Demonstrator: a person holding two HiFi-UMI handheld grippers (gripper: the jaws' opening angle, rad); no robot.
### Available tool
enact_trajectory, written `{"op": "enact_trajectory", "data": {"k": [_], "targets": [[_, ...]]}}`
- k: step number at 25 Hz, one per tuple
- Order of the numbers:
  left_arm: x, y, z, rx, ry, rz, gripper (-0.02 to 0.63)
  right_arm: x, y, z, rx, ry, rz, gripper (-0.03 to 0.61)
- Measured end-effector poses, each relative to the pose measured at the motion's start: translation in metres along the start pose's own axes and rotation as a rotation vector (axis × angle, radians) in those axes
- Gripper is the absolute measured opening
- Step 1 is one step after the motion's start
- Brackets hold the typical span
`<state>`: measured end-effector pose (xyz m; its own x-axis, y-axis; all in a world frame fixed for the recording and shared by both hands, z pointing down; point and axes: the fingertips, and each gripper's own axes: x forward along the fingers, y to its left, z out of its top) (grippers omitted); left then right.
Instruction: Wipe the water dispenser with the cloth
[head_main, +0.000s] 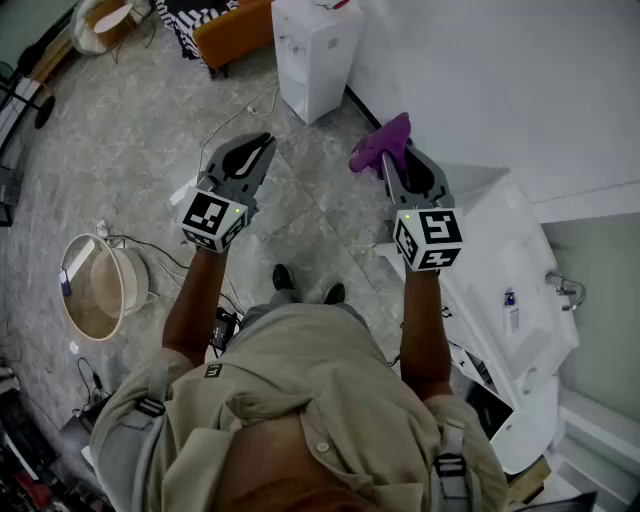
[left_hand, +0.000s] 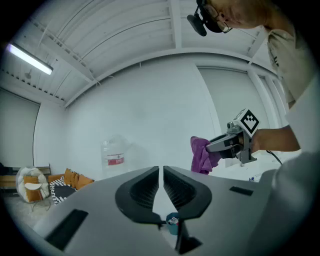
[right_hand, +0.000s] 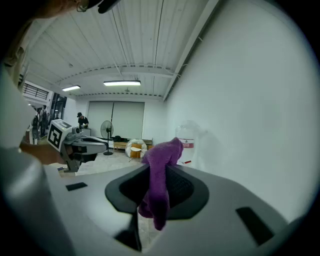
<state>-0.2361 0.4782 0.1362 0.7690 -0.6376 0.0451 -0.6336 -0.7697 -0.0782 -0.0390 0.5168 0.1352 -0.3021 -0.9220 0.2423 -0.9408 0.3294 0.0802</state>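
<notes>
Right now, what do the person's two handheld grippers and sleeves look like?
Both the left gripper and right gripper are grey plastic with black ribbed pads. Each carries a white cube with black square markers. The person wears a beige short-sleeved shirt with shoulder straps.

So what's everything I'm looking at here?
Dispenser: one, white, against the wall ahead.
Cloth: one, purple, hanging from the right gripper's jaws.
Seat: one, orange, left of the dispenser.
Bin: one, round, tan, on the floor at left.
Cables: several, on the floor by the bin.
Fan: one, dark, at the far end of the room.
Shoes: two, black, on the floor.
Left gripper: one, grey, jaws together, empty.
Right gripper: one, grey, shut on the cloth.
</notes>
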Motion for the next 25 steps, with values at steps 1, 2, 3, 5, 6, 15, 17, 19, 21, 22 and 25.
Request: {"op": "enact_trajectory", "data": {"k": [1, 2, 3, 5, 6, 15, 17, 19, 21, 22, 25], "targets": [[0.0, 0.005, -0.002, -0.003, -0.001, -0.002, 0.043, 0.004, 0.002, 0.0, 0.002, 0.002, -0.003, 0.092], [0.0, 0.009, -0.003, -0.005, -0.002, -0.004, 0.043, 0.008, 0.003, -0.001, 0.004, 0.004, -0.006, 0.092], [-0.001, 0.014, -0.005, -0.006, -0.003, -0.006, 0.043, 0.013, 0.006, -0.001, 0.007, 0.005, -0.008, 0.092], [-0.002, 0.023, -0.007, -0.008, -0.006, -0.01, 0.043, 0.022, 0.012, -0.001, 0.01, 0.009, -0.009, 0.092], [-0.002, 0.027, -0.008, -0.009, -0.009, -0.012, 0.043, 0.026, 0.015, -0.001, 0.009, 0.011, -0.009, 0.092], [-0.01, 0.075, -0.016, -0.019, -0.037, -0.022, 0.043, 0.061, 0.039, 0.015, 0.027, -0.01, -0.047, 0.095], [-0.007, 0.083, -0.019, -0.017, -0.041, -0.023, 0.043, 0.068, 0.04, 0.017, 0.035, -0.009, -0.053, 0.097], [-0.003, 0.091, -0.023, -0.026, -0.04, -0.023, 0.043, 0.076, 0.039, 0.017, 0.037, -0.002, -0.053, 0.097], [0.003, 0.095, -0.027, -0.04, -0.036, -0.021, 0.043, 0.085, 0.037, 0.016, 0.035, 0.006, -0.049, 0.098], [0.006, 0.097, -0.029, -0.043, -0.033, -0.02, 0.043, 0.09, 0.034, 0.015, 0.034, 0.01, -0.046, 0.098], [0.02, 0.1, -0.035, -0.045, -0.02, -0.012, 0.043, 0.104, 0.018, 0.012, 0.038, 0.013, -0.037, 0.098]]}}
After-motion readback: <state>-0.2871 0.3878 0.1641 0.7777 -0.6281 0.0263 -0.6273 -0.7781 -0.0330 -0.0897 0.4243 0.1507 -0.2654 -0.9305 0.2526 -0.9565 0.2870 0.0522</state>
